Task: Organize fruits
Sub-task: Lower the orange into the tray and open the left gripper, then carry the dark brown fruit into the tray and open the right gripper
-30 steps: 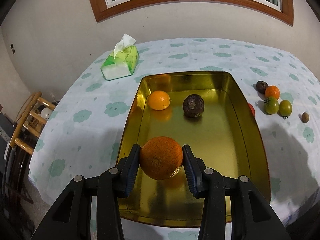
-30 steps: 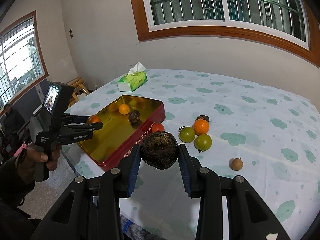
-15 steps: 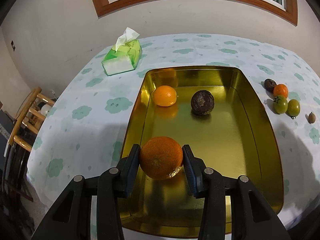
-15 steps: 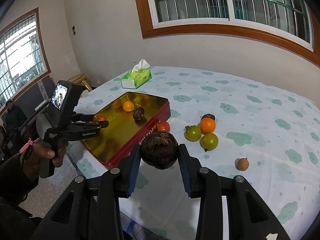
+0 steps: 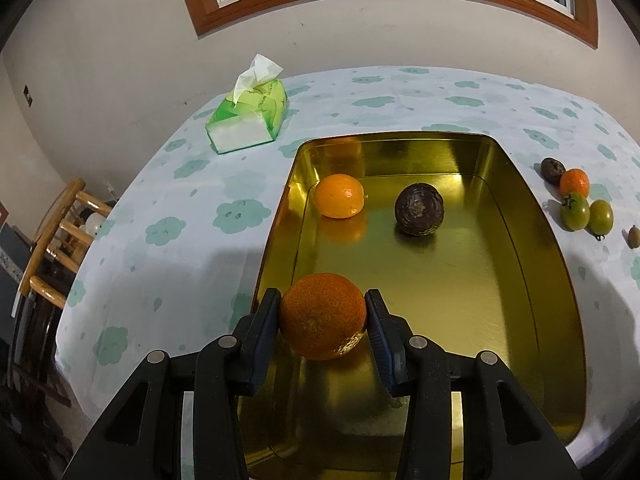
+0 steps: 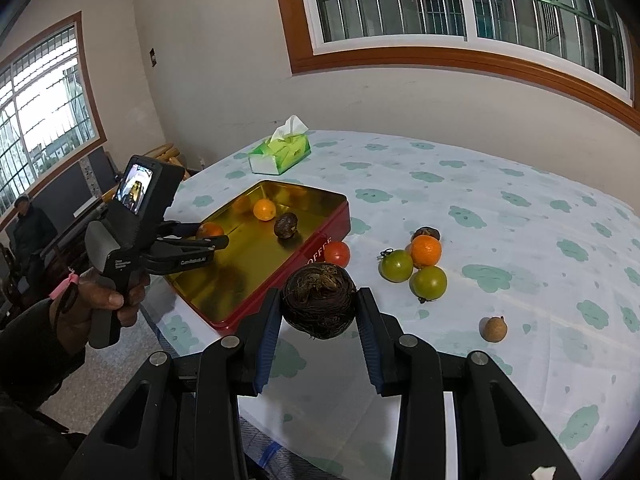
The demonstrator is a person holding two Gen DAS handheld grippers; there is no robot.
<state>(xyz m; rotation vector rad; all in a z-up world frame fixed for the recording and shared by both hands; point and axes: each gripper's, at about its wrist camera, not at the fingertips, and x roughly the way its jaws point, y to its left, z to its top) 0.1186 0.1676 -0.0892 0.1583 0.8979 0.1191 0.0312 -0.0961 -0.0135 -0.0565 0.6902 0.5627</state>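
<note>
My left gripper (image 5: 323,322) grips an orange (image 5: 322,316) over the near end of the gold tin (image 5: 556,264). My right gripper (image 6: 319,312) clamps a dark wrinkled fruit (image 6: 319,300) just off the tin's near corner. Inside the tin lie a smaller orange (image 5: 340,201) and a dark fruit (image 5: 419,209). Beyond the tin's right side sit loose fruits (image 6: 416,264); behind the tin, a tissue pack (image 5: 250,118).

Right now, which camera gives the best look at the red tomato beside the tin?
The right wrist view. There the red tomato sits in full sight on the tablecloth, against the red outer wall of the tin. In the left wrist view the tin's near rim hides it entirely.
</note>
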